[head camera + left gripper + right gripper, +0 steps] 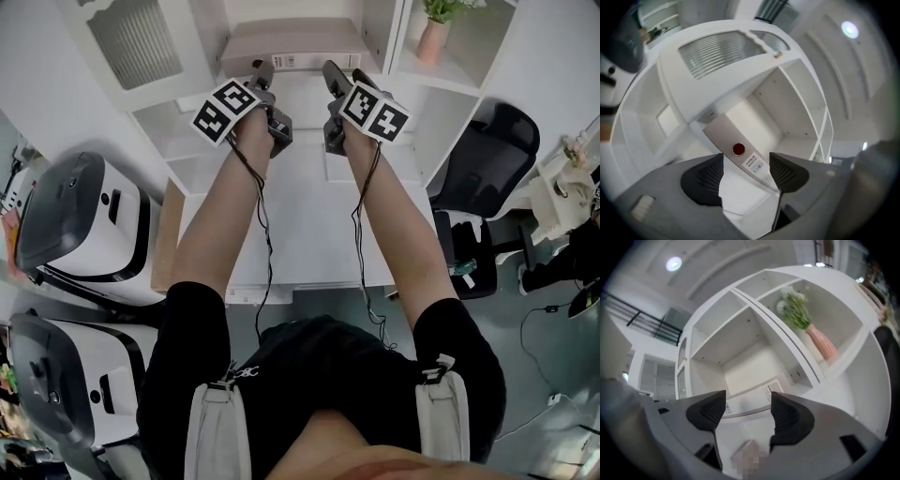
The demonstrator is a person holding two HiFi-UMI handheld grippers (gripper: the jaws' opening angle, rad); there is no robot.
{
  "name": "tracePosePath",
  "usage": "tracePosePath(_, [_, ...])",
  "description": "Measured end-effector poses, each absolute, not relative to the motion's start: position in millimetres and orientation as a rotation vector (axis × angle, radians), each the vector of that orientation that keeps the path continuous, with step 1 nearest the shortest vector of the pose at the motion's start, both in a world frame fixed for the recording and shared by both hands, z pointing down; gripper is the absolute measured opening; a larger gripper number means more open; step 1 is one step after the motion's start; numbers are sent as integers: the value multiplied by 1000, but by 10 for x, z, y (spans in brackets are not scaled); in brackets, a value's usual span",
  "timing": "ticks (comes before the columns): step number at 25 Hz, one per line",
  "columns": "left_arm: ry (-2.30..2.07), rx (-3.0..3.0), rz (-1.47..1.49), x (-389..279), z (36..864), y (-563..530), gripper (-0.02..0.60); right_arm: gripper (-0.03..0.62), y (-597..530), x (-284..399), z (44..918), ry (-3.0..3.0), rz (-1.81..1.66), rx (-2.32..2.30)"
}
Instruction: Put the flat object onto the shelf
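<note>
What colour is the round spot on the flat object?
Red; the spot shows best in the left gripper view.

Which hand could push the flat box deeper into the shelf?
Probably left: the flat box shows close between the open jaws of the left gripper; seen from the right gripper, also open, it looks farther off.

The white shelf point(300, 94) holds a flat grey box point(291, 42) lying in its middle compartment; a pink vase point(432, 39) of greenery stands in the compartment to the right.

Flat grey labelled box point(289, 43) inside white shelf point(305, 98) compartment
</note>
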State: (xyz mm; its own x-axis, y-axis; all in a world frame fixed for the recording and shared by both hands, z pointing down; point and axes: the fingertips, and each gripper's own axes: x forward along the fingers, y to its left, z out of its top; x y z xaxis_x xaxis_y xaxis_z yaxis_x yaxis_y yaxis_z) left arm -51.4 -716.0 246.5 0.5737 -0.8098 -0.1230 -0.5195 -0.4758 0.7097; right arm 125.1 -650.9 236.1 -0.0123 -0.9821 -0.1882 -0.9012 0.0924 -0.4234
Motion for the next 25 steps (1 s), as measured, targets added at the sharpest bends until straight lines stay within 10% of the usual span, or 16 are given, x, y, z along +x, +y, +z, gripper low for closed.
tracePosePath(9, [-1528,2841,-334,-677,2327,-6184,50,29,-5630,994,2330,2060,361,-1982])
tracePosePath(25, [-1541,2833,-146,-838,3398,-4927,18,2,-4622,841,3260,2180,222,-1957])
